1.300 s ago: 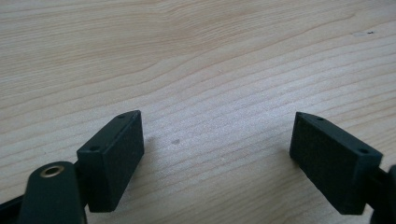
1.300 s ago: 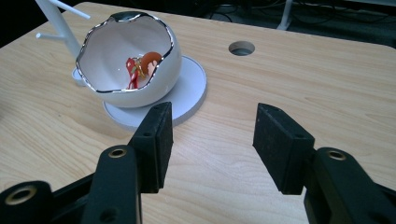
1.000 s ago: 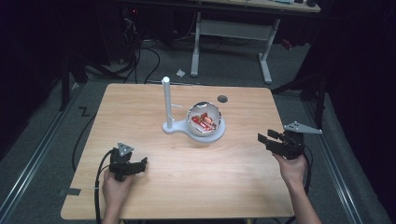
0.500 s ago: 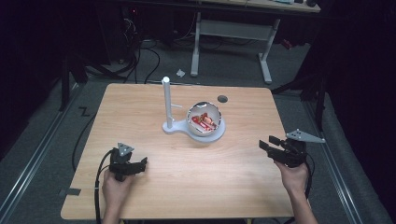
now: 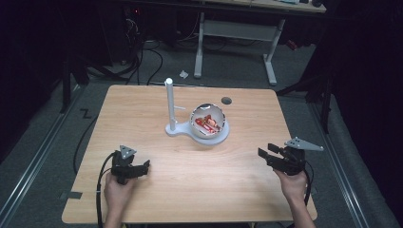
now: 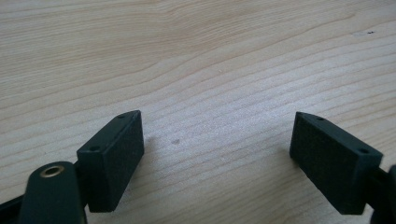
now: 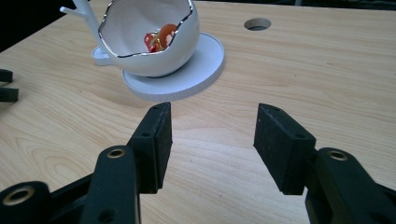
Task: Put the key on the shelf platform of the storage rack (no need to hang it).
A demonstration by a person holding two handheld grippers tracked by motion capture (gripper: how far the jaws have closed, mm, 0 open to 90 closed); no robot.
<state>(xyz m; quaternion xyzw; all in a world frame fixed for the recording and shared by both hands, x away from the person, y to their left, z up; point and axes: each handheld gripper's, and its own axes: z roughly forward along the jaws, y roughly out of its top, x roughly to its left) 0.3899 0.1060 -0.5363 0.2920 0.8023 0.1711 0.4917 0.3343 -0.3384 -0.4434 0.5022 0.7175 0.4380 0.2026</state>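
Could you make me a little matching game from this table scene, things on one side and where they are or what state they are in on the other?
Things:
1. white bowl
2. white post
3. left gripper
4. round hole

Places or states:
A. in the tabletop, behind the bowl
B. jaws apart over bare wood
C. standing upright beside the bowl
D. holding red bits

Pairs: 1-D, 2-C, 3-B, 4-A

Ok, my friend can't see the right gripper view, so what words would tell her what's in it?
Two black open jaws of the right gripper point across a wooden table at a white egg-shaped bowl on a round white stand. Something red lies inside the bowl.
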